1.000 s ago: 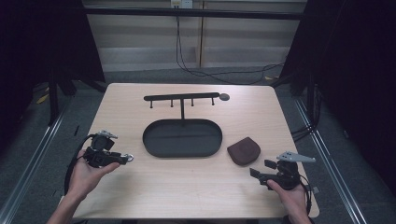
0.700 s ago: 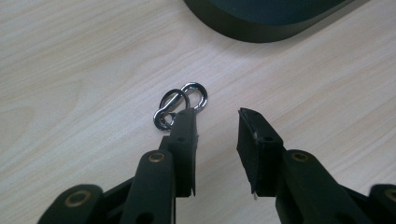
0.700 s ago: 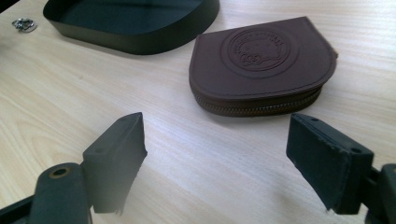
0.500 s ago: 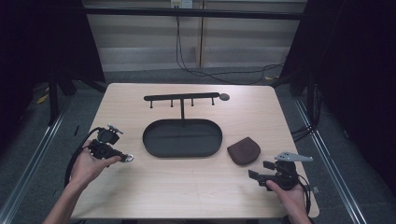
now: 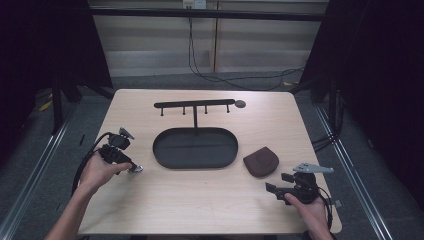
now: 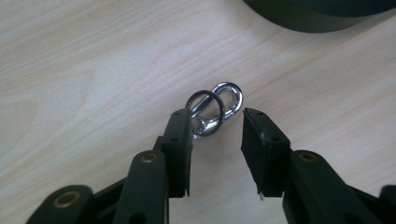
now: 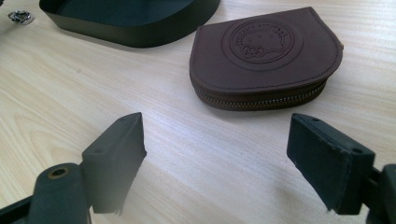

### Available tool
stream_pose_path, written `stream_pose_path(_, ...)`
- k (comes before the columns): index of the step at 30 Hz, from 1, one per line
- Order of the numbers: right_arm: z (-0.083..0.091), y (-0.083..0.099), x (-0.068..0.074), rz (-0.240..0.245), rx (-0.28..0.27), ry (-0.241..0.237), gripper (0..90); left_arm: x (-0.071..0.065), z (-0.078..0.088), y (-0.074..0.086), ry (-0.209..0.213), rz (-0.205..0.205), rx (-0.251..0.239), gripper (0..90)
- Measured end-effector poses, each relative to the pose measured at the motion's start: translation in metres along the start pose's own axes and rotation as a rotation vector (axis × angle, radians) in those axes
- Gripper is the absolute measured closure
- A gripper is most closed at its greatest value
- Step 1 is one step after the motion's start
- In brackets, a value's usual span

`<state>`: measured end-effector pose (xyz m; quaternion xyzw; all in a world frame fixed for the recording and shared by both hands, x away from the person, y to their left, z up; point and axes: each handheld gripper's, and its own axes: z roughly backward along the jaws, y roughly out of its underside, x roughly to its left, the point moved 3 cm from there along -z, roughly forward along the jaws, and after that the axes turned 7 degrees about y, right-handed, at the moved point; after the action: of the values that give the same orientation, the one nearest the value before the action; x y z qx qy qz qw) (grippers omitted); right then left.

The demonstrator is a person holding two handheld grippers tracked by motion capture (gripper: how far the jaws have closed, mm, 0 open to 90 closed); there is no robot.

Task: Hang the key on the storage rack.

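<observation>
High view: pale wood-grain table with rounded corners, standing on a grey floor between metal rails; dark curtains at both sides, light wall panels and trailing cables behind.

Item, centre: black oval tray, shallow, upright wall; inside looks bare. From its far rim rises a thin post carrying a horizontal black rack bar with four short pegs hanging below it and a small round disc at its right end.

Item, right of the tray: brown zip pouch, flat on the wood, just beside the tray but apart from it. Right gripper view shows a round embossed emblem on its top face and the zipper running along the near edge.

Item, left of the tray: silver clip with dark ring, lying on the wood near the tray's left end.

Left gripper: held in the left hand, jaws parted, tips down at the clip; one jaw touches or overlaps the clip's near end, the other stands just clear of it. Nothing grasped.

Right gripper: held in the right hand near the table's front right corner, jaws spread wide, empty, pouch ahead and apart.

Open room: broad bare wood along the front edge between the two hands, and at the far corners.
</observation>
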<state>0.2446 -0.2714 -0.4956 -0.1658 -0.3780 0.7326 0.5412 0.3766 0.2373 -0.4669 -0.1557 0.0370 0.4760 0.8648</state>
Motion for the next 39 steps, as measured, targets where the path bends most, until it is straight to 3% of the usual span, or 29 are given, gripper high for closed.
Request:
stream_pose_path(8,0.0,0.0,0.0,0.002,0.002,-0.005,18.8,0.006,-0.007,-0.004,0.001,0.004,0.038,63.4)
stream_pose_path(11,0.0,0.0,0.0,-0.002,0.011,0.002,18.9,0.009,-0.01,-0.007,0.004,0.02,0.047,57.6)
stream_pose_path(22,0.0,0.001,-0.002,-0.025,0.011,0.004,19.7,0.011,-0.021,-0.013,0.003,0.009,0.095,58.5)
stream_pose_path(30,0.0,0.001,-0.002,-0.028,0.014,0.003,20.0,0.014,-0.024,-0.012,-0.004,0.005,0.116,66.6)
stream_pose_path(35,-0.001,0.001,-0.001,-0.025,0.018,0.001,20.0,0.014,-0.022,-0.014,0.023,0.01,0.1,76.3)
stream_pose_path(39,-0.001,0.001,-0.001,-0.025,0.02,0.0,20.0,0.018,-0.021,-0.013,0.025,0.016,0.103,77.5)
